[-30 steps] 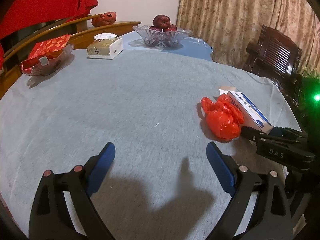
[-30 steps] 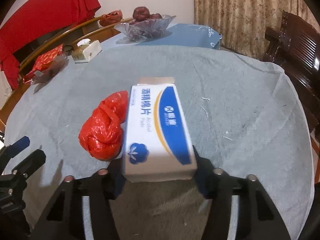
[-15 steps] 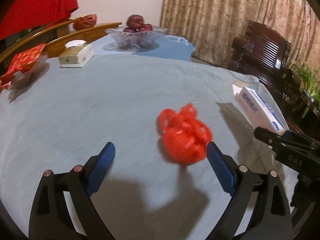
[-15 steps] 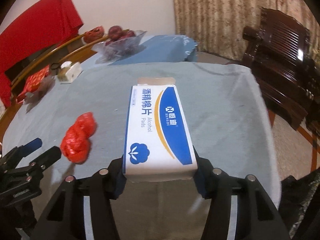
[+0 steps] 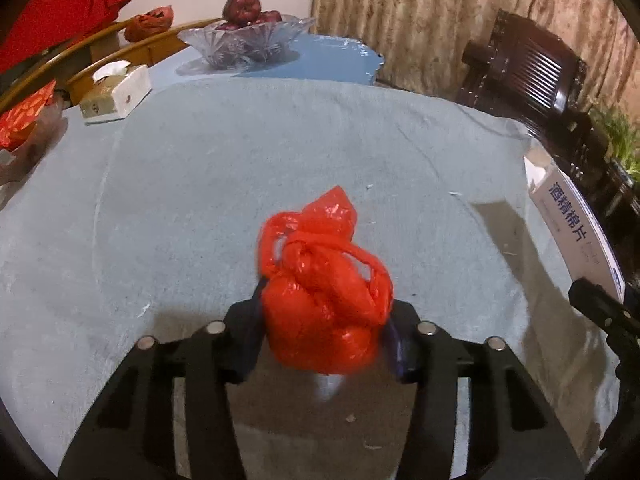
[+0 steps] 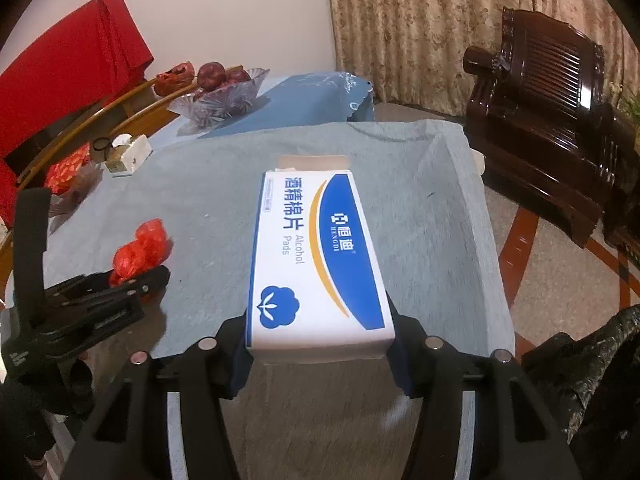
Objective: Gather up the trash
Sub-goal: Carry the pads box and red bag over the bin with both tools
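while the right gripper (image 6: 320,344) is clamping the alcohol pads box (image 6: 316,256), the left gripper (image 5: 324,332) is closing around the knotted red plastic bag (image 5: 324,288) lying directly between its jaws.

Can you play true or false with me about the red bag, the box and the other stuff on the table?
1. The red bag sits between the left gripper's fingers. True; the jaws are closing on it.
2. The right gripper holds nothing. False; it grips a white and blue box of alcohol pads.
3. The glass bowl has dark red fruit in it. True.
4. The tissue box stands on the floor. False; it rests at the far edge of the table.
5. The table has a bright yellow cover. False; the cover is grey-blue.
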